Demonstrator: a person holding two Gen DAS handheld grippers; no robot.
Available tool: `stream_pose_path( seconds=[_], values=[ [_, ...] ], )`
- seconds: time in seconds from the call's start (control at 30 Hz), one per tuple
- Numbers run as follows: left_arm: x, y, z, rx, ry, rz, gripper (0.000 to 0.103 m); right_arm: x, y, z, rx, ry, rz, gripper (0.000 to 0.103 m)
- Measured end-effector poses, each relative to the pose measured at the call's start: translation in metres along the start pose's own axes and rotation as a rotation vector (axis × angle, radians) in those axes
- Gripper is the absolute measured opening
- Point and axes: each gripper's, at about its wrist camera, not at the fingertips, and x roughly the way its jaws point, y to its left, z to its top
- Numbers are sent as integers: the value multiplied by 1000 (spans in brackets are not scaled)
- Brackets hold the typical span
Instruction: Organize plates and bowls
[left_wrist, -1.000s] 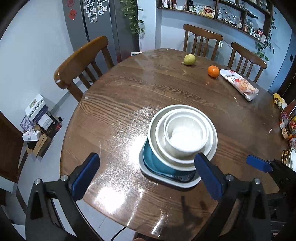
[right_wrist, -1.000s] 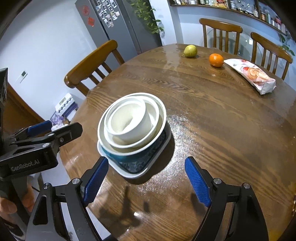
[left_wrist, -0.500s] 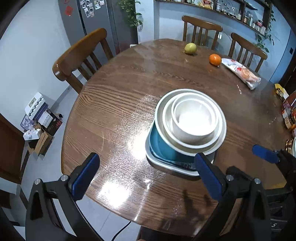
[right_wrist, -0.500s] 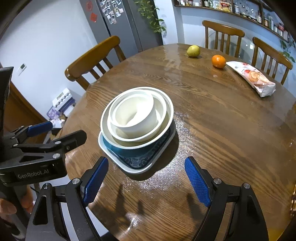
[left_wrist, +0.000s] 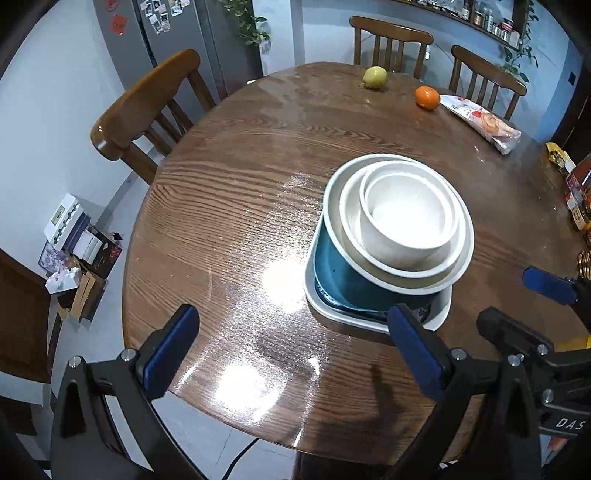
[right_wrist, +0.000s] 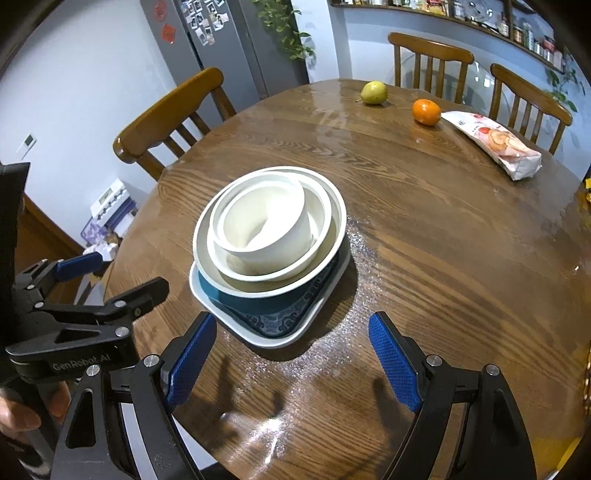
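Observation:
A stack of dishes stands on the round wooden table (left_wrist: 236, 192): a small white bowl (left_wrist: 406, 221) inside a wider white bowl (left_wrist: 351, 225), inside a blue bowl with a white rim (left_wrist: 340, 269), on a square white plate with a blue pattern (left_wrist: 439, 317). The same stack shows in the right wrist view, with the small bowl (right_wrist: 269, 225) on the plate (right_wrist: 280, 321). My left gripper (left_wrist: 291, 350) is open and empty, near the table's front edge, left of the stack. My right gripper (right_wrist: 291, 362) is open and empty, just in front of the plate.
A pear (left_wrist: 375, 77), an orange (left_wrist: 427, 98) and a snack bag (left_wrist: 484, 123) lie at the far side. Wooden chairs (left_wrist: 147, 107) stand around the table. Jars and packets (left_wrist: 576, 199) sit at the right edge. Boxes (left_wrist: 74, 243) lie on the floor at left.
Both grippers have drawn back and up from the stack, so more of the table's near edge shows. The dishes have not moved. Both grippers stay open.

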Motion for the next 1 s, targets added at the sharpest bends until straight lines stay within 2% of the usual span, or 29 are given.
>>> stream_pose_path(
  seconds=[0.4, 1.0],
  values=[
    [-3, -9, 0, 30, -15, -18, 102, 0, 2, -3, 25, -4, 0, 85],
    [1, -6, -2, 17, -6, -18, 102, 2, 0, -2, 36, 2, -15, 85]
  ],
)
